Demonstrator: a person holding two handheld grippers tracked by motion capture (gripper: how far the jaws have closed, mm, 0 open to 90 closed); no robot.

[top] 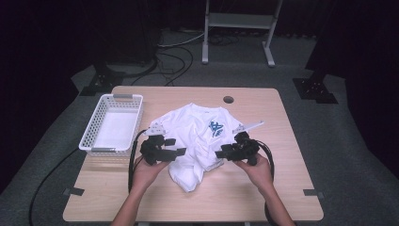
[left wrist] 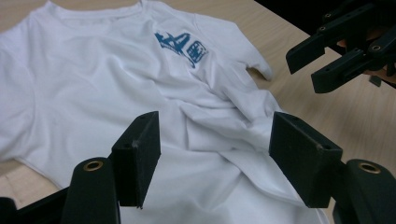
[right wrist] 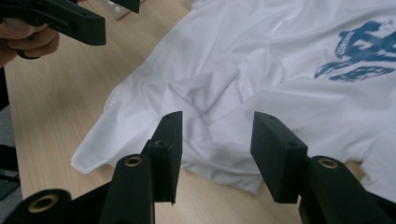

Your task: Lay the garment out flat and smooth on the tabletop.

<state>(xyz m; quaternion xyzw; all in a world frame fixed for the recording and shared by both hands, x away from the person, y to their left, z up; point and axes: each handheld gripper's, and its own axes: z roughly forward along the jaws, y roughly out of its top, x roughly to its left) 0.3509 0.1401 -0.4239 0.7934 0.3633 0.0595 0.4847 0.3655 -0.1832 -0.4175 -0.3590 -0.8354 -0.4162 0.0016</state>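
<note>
A white T-shirt (top: 193, 127) with a blue print (top: 216, 128) lies crumpled on the wooden table (top: 282, 188), collar toward the far side. My left gripper (top: 178, 149) hovers at the shirt's near-left part, jaws open and pointing right. In the left gripper view the jaws of my left gripper (left wrist: 215, 126) frame rumpled cloth of the T-shirt (left wrist: 93, 84) without touching it. My right gripper (top: 220, 152) hovers at the shirt's near-right side, pointing left. My right gripper (right wrist: 218, 123) is open above the folded hem of the T-shirt (right wrist: 280, 60), gripping nothing. Each gripper view shows the other gripper: the right gripper (left wrist: 306, 70) and the left gripper (right wrist: 112, 16).
An empty white slotted basket (top: 113, 123) stands at the table's left edge. A round cable hole (top: 228, 99) sits near the far edge. Black cables trail from both grippers toward me. A white metal stand (top: 240, 21) is on the floor behind the table.
</note>
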